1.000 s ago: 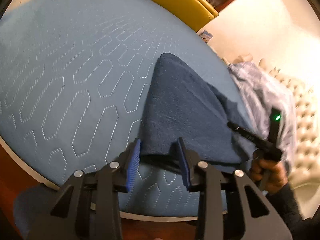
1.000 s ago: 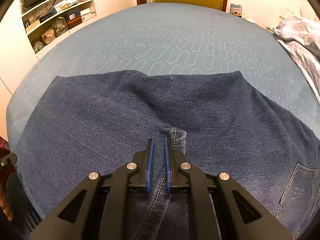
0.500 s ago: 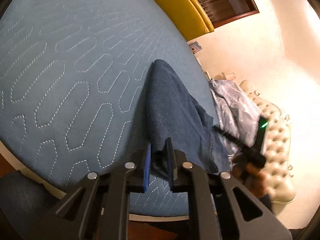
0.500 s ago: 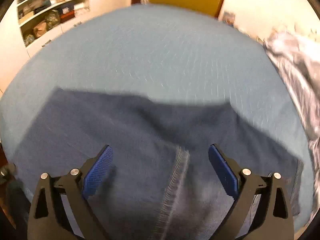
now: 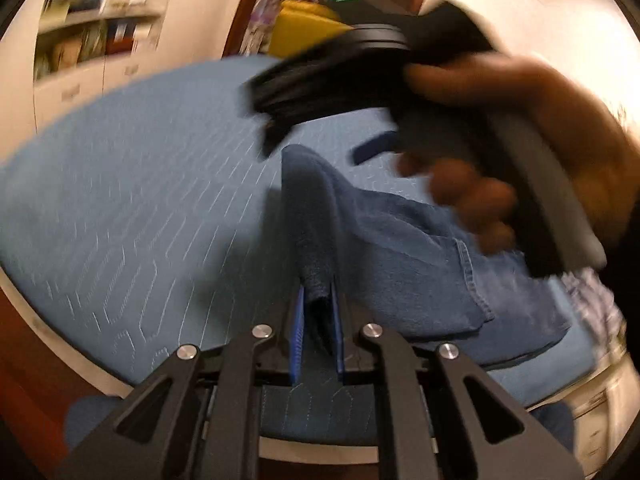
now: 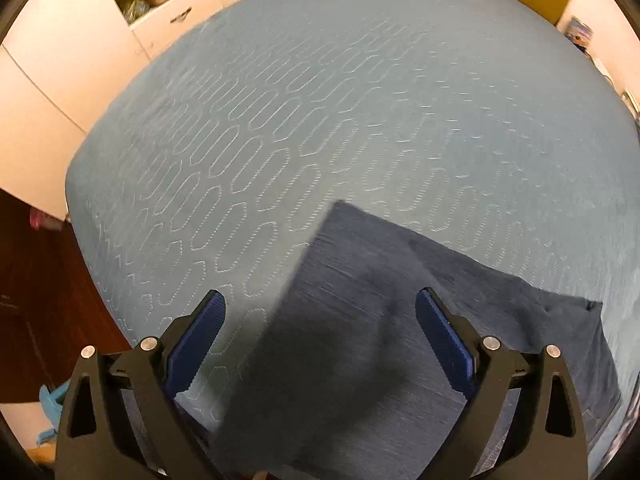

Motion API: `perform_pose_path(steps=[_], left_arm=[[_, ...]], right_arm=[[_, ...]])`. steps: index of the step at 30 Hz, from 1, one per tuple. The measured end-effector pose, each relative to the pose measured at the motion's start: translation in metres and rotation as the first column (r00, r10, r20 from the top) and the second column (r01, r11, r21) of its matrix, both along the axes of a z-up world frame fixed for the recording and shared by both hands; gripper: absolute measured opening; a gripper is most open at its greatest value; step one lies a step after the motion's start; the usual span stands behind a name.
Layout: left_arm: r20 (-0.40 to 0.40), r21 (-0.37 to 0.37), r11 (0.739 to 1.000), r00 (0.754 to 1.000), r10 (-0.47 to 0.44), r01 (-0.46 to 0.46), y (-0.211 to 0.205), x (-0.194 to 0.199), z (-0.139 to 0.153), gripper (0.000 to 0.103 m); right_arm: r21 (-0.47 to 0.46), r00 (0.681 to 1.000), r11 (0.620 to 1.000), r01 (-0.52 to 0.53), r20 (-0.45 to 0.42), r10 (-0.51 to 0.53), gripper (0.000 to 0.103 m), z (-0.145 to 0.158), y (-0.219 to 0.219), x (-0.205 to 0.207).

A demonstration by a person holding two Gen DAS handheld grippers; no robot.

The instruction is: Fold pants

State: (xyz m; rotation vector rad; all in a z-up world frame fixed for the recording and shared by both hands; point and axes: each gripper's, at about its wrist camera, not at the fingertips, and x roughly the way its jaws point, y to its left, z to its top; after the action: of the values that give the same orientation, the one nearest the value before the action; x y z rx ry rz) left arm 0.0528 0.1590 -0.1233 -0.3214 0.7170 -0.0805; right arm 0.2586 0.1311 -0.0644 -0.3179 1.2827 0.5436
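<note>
Motion blur smears both views, and in the left wrist view the person's hand [image 5: 516, 128] with the right gripper [image 5: 376, 150] crosses the far right, hiding part of the jeans [image 5: 404, 264] and the bedside behind. The left gripper [image 5: 318, 340] has its jaws narrowed onto a pinched fold of the jeans, raised in a ridge off the blue quilted bed [image 5: 132, 200], while the rest lies at the near right edge. The right gripper [image 6: 320, 344] hangs with jaws spread wide and empty above the jeans [image 6: 400, 320]; the bed [image 6: 320, 100] lies bare to the left and far side.
</note>
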Motion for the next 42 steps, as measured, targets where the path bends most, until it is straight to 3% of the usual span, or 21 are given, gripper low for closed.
perform_pose_path(steps=[4, 5, 6, 9, 10, 11, 12, 14, 15, 20, 22, 23, 24, 26, 33, 42], left_arm=[[0.026, 0.112, 0.993, 0.999, -0.023, 0.020, -0.025, -0.004, 0.009, 0.012], [0.031, 0.129, 0.991, 0.999, -0.028, 0.024, -0.030, -0.007, 0.011, 0.011], [0.034, 0.134, 0.990, 0.999, -0.034, 0.029, -0.033, -0.008, 0.013, 0.011], [0.019, 0.000, 1.000, 1.000, -0.012, 0.012, -0.018, -0.007, 0.005, 0.015], [0.013, -0.041, 0.999, 1.000, 0.006, -0.005, -0.009, -0.005, 0.000, 0.021], [0.000, -0.115, 0.993, 1.000, 0.021, -0.021, 0.002, -0.004, -0.006, 0.053], [-0.016, -0.171, 0.984, 0.999, 0.040, -0.042, 0.010, -0.002, -0.012, 0.077], [-0.033, -0.260, 0.964, 0.998, 0.056, -0.062, 0.021, -0.001, -0.023, 0.076], [-0.045, -0.269, 0.961, 0.997, 0.058, -0.067, 0.023, 0.001, -0.026, 0.076], [-0.054, -0.229, 0.970, 0.996, 0.074, -0.085, 0.014, 0.010, -0.032, 0.076], [-0.058, -0.204, 0.975, 0.995, 0.076, -0.086, 0.006, 0.017, -0.036, 0.072], [-0.066, -0.203, 0.975, 0.995, 0.074, -0.085, 0.002, 0.022, -0.039, 0.060], [-0.076, -0.200, 0.976, 0.994, 0.073, -0.087, 0.001, 0.026, -0.042, 0.038], [-0.109, -0.195, 0.976, 0.991, 0.073, -0.093, -0.006, 0.034, -0.053, 0.014], [-0.091, -0.164, 0.982, 0.993, 0.081, -0.095, -0.005, 0.025, -0.052, 0.011], [-0.029, -0.069, 0.995, 0.997, 0.068, -0.070, -0.019, 0.016, -0.022, 0.011]], right_arm=[[-0.095, 1.000, 0.995, -0.003, -0.003, 0.003, 0.091, -0.020, 0.006, 0.004], [-0.104, 1.000, 0.995, -0.003, -0.005, 0.003, 0.084, -0.024, 0.006, 0.003], [-0.120, 1.000, 0.993, -0.001, -0.004, 0.001, 0.061, -0.031, 0.004, 0.003], [-0.090, 0.999, 0.996, 0.029, -0.037, -0.032, 0.032, -0.037, -0.007, 0.008], [-0.083, 0.998, 0.996, 0.034, -0.041, -0.037, 0.028, -0.038, -0.009, 0.009], [-0.074, 0.998, 0.996, 0.040, -0.047, -0.043, 0.025, -0.040, -0.012, 0.009], [-0.050, 0.997, 0.997, 0.050, -0.060, -0.053, 0.025, -0.042, -0.015, 0.011], [-0.029, 0.995, 0.997, 0.070, -0.075, -0.072, 0.024, -0.046, -0.019, 0.014], [-0.021, 0.994, 0.997, 0.076, -0.077, -0.078, 0.024, -0.047, -0.019, 0.014], [0.005, 0.994, 0.995, 0.095, -0.048, -0.095, 0.024, -0.050, -0.025, 0.003], [0.020, 0.995, 0.995, 0.100, -0.034, -0.099, 0.024, -0.046, -0.030, -0.002], [0.024, 0.995, 0.995, 0.099, -0.026, -0.099, 0.024, -0.045, -0.032, -0.004], [0.028, 0.995, 0.995, 0.097, -0.014, -0.097, 0.024, -0.043, -0.034, -0.006], [0.028, 0.996, 0.995, 0.093, -0.004, -0.092, 0.024, -0.042, -0.039, -0.006], [0.065, 0.987, 0.991, 0.116, 0.107, -0.123, 0.023, -0.026, -0.053, -0.023], [0.145, 0.975, 0.981, 0.130, 0.159, -0.153, 0.022, 0.006, -0.083, -0.034]])
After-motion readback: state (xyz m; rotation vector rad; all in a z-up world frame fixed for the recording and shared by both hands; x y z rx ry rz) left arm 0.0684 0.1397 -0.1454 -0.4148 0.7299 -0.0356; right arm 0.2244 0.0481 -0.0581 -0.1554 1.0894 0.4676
